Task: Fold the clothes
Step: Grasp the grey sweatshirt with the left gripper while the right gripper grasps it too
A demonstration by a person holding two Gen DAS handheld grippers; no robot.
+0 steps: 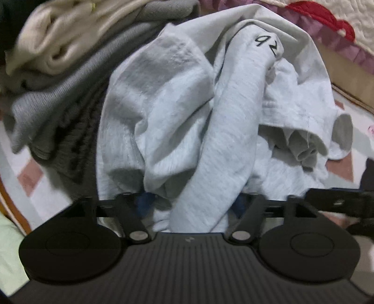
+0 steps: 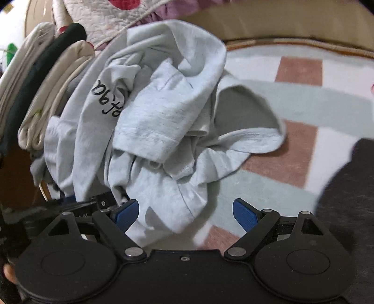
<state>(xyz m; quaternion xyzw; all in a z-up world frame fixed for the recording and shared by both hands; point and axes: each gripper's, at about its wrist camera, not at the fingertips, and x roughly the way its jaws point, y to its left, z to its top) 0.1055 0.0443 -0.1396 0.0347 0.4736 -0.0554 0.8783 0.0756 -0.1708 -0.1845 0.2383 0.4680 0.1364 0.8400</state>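
Currently we see a crumpled pale grey shirt (image 1: 177,121) heaped on a rug (image 2: 299,98) checked in pink, white and pale green.

Left claw (image 1: 190,205): a twisted rope of the shirt runs from about 12 o'clock straight down between its fingers, filling the gap. Blue pads mostly buried in cloth; only a sliver of the left pad (image 1: 145,203) shows. We can't tell whether the pads press on the fabric, so grip is unconfirmed. Jaws look fairly narrow.

Right claw (image 2: 185,210): jaws wide. A loose fold of the shirt hangs between the blue pads (image 2: 245,214), close to the left one, well apart from the right one. No squeeze visible.

Writing: black handwritten marks on the shirt (image 2: 107,100). From the left camera they sit near 1 o'clock, upside down, roughly "26" or "92". From the right camera, near 10 o'clock, roughly "0690" sideways. We can't read it for certain. No brand label seen.

A stack of folded clothes (image 1: 58,77), cream, grey and dark, lies at 10 o'clock in the left view, touching the shirt. A quilt with red trim (image 1: 327,21) sits at 1 o'clock. Dark cloth (image 2: 346,210) fills 4 o'clock in the right view.
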